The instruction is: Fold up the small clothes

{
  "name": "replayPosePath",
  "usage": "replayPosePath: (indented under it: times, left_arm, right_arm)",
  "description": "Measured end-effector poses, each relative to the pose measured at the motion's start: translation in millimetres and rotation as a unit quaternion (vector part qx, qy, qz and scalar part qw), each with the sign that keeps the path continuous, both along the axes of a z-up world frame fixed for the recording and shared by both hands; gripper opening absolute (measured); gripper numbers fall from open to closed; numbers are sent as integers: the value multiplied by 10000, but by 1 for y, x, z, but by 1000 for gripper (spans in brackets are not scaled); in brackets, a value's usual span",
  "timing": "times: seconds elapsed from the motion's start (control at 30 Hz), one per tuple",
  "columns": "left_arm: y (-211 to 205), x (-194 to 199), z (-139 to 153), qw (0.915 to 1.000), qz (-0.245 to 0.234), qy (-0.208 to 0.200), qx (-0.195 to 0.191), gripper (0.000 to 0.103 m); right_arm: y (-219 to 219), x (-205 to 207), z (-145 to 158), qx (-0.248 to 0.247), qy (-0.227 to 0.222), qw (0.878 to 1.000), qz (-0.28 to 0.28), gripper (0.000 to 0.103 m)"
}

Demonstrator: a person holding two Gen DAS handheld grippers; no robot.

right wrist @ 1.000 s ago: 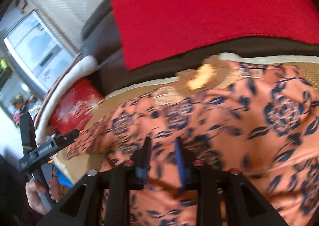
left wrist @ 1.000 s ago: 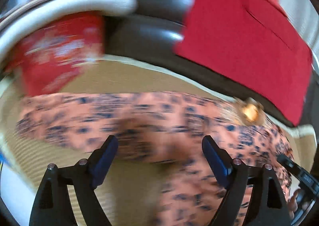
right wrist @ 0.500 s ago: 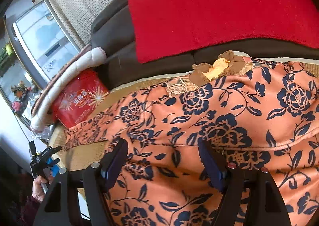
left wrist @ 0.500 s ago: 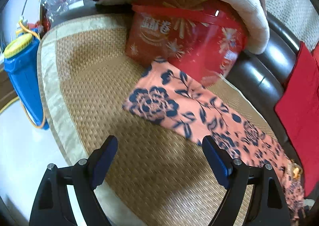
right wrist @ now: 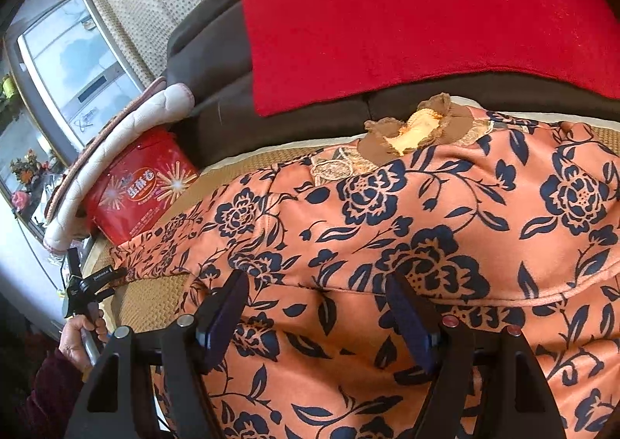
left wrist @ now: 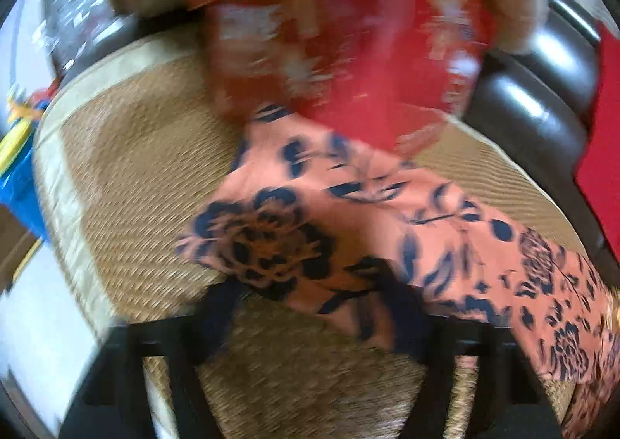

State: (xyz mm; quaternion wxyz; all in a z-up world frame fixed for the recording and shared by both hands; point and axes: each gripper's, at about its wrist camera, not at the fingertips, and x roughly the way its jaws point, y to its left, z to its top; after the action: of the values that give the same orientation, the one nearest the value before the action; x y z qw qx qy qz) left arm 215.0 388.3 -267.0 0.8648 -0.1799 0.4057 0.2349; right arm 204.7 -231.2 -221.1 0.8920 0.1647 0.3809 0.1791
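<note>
Below the right gripper (right wrist: pixel 317 307), whose jaws stand wide apart, the floral garment (right wrist: pixel 426 229) lies spread on the woven mat (left wrist: pixel 128 175). Its sleeve end (left wrist: pixel 263 241) sits at the left gripper (left wrist: pixel 310 307), jaws wide, view blurred, held low over the mat.

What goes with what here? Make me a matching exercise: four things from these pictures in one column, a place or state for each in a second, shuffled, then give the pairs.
Things:
1. floral garment
2. red box
3. red cloth
4. right gripper

Places or states:
A. draped over the dark sofa back
B. open, above the fabric
C. under the white quilted pad, at the mat's far end
D. spread out on the woven mat

Pairs: 1-D, 2-C, 3-A, 4-B
</note>
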Motion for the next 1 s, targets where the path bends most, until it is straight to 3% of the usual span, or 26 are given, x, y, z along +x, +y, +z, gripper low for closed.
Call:
replayPosePath:
  times: [0.07, 0.3, 0.43, 0.63, 0.8, 0.83, 0.87, 0.9, 0.97, 1.0]
  left_arm:
    - [-10, 10, 3, 9994, -333, 46, 31, 11]
    - [-57, 20, 27, 9925, -1146, -269, -324, 8]
    - [-117, 22, 62, 9803, -1863, -601, -259, 8]
    - [-246, 42, 121, 9418, -3221, -950, -135, 8]
    - [-379, 46, 155, 8972, -4239, -1217, -223, 8]
    - [-399, 46, 157, 8909, -4367, -1221, -266, 12]
    - [-418, 47, 158, 8800, -4576, -1217, -384, 27]
    - [-435, 47, 161, 8689, -4758, -1258, -537, 54]
    - [-446, 38, 166, 8648, -4709, -1640, -591, 81]
    - [-443, 33, 166, 8647, -4644, -1824, -569, 83]
  right_arm:
    - [-4, 0, 1, 29, -18, 10000, -60, 75]
    - [-29, 0, 8, 164, -128, 9988, -445, 75]
    - [-48, 0, 12, 355, -173, 9969, -676, 75]
    - [-77, -2, 21, 624, -268, 9922, -1046, 75]
    - [-114, -3, 27, 958, -315, 9846, -1425, 75]
    - [-123, -3, 28, 1036, -309, 9827, -1505, 75]
    - [-131, -2, 28, 1110, -291, 9808, -1578, 75]
    - [-139, -2, 28, 1196, -263, 9786, -1654, 75]
    - [-153, -1, 26, 1389, -169, 9746, -1746, 76]
    - [-158, 0, 24, 1477, -104, 9733, -1753, 76]
